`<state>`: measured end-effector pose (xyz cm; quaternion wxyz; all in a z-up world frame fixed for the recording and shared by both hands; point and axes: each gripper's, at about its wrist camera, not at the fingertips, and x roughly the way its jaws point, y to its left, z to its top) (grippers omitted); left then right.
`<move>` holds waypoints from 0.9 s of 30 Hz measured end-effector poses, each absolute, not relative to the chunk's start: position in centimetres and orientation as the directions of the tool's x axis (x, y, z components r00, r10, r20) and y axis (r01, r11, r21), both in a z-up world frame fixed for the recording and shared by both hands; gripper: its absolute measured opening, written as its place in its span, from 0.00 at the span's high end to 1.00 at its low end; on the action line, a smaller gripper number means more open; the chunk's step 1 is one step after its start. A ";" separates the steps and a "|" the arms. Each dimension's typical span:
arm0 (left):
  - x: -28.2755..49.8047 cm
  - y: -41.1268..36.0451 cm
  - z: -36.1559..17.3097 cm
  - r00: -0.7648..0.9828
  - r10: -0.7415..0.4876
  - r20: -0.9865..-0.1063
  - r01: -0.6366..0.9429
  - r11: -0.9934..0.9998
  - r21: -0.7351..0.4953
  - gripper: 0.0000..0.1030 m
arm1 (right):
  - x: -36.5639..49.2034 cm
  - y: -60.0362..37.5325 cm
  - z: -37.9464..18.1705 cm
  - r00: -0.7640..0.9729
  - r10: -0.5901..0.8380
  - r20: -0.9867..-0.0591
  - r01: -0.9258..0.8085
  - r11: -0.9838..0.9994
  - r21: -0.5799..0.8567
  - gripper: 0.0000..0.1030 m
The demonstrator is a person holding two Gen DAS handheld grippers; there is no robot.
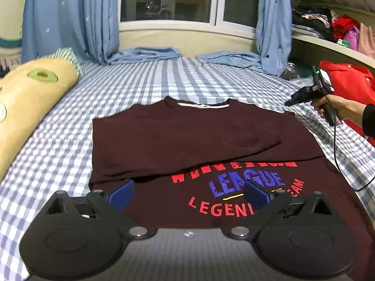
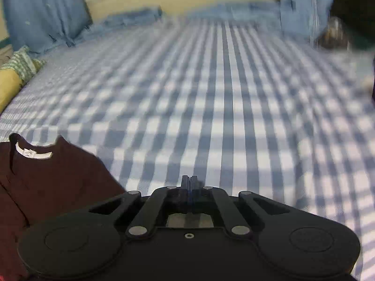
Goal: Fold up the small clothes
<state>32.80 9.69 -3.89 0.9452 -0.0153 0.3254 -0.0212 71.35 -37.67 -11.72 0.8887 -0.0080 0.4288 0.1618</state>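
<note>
One dark maroon T-shirt (image 1: pixel 187 135) lies on the checked bed sheet (image 1: pixel 145 82), toward its near edge, and it is the only garment spread there. Two grippers are in view: the left gripper (image 1: pixel 189 193) with two blue finger pads (image 1: pixel 123 193), and the right gripper (image 2: pixel 189 182) off the shirt's right edge. One yellow bolster pillow (image 1: pixel 30 107) lies along the sheet's left edge. Two blue curtains (image 1: pixel 70 16) hang at the far edge. One red bag (image 1: pixel 349 82) sits at the right edge.

Both views low over bed (image 1: pixel 164 79), facing window, sharing shirt (image 1: pixel 187 138) collar
</note>
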 end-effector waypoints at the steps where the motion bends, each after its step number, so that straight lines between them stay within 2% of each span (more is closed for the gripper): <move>1: 32.8 9.4 -3.7 0.791 -0.050 -0.610 0.041 0.999 -0.029 0.02 | 70.6 -37.9 -11.2 0.604 0.310 -0.734 -0.307 0.941 0.145 0.76; 2: 32.9 9.2 -3.5 0.795 -0.049 -0.605 0.046 0.999 -0.021 0.02 | 69.9 -38.1 -10.8 0.611 0.340 -0.715 -0.324 0.932 0.166 0.63; 3: 32.9 9.0 -3.4 0.799 -0.051 -0.600 0.048 0.999 -0.022 0.02 | 68.9 -38.4 -10.3 0.602 0.390 -0.696 -0.372 0.909 0.187 0.62; 7: 33.1 8.9 -3.1 0.799 -0.107 -0.591 0.068 0.994 -0.088 0.02 | 64.6 -37.7 -8.8 0.510 0.530 -0.678 -0.569 0.798 0.197 0.66; 12: 32.5 8.3 -3.1 0.803 -0.106 -0.587 0.073 0.994 -0.079 0.02 | 60.0 -35.0 -8.9 0.364 0.732 -0.576 -0.692 0.627 0.359 0.68; 13: 32.3 8.3 -3.1 0.801 -0.102 -0.590 0.071 0.995 -0.075 0.02 | 59.5 -34.1 -9.5 0.341 0.731 -0.591 -0.712 0.611 0.346 0.69; 15: 32.0 8.7 -3.0 0.801 -0.087 -0.592 0.056 0.996 -0.071 0.02 | 59.0 -32.2 -11.3 0.406 0.597 -0.692 -0.692 0.695 0.193 0.86; 16: 31.8 8.9 -2.9 0.802 -0.081 -0.592 0.047 0.996 -0.073 0.02 | 59.7 -32.1 -12.5 0.451 0.510 -0.733 -0.647 0.752 0.125 1.00; 17: 31.5 9.2 -2.8 0.804 -0.076 -0.590 0.039 0.996 -0.075 0.02 | 60.8 -32.9 -13.4 0.484 0.466 -0.740 -0.595 0.796 0.111 1.00; 19: 30.9 9.7 -2.4 0.809 -0.064 -0.584 0.023 0.997 -0.078 0.02 | 61.8 -34.3 -13.5 0.538 0.464 -0.704 -0.504 0.846 0.172 1.00; 21: 30.4 10.0 -2.1 0.814 -0.060 -0.577 0.018 0.997 -0.078 0.02 | 61.4 -34.2 -12.8 0.625 0.416 -0.661 -0.467 0.877 0.110 1.00; 22: 30.2 10.2 -2.1 0.815 -0.060 -0.576 0.017 0.997 -0.080 0.02 | 61.2 -34.5 -12.2 0.671 0.392 -0.630 -0.433 0.896 0.096 0.95; 23: 30.0 10.2 -2.1 0.815 -0.061 -0.577 0.016 0.996 -0.082 0.02 | 61.4 -35.1 -11.9 0.682 0.409 -0.606 -0.405 0.901 0.153 0.85; 25: 29.8 10.2 -2.2 0.815 -0.058 -0.576 0.013 0.997 -0.082 0.02 | 61.6 -35.6 -11.2 0.652 0.481 -0.586 -0.398 0.875 0.274 0.80; 27: 29.4 10.1 -2.1 0.818 -0.056 -0.573 0.013 0.997 -0.079 0.02 | 61.1 -33.7 -11.3 0.602 0.507 -0.617 -0.475 0.849 0.234 0.81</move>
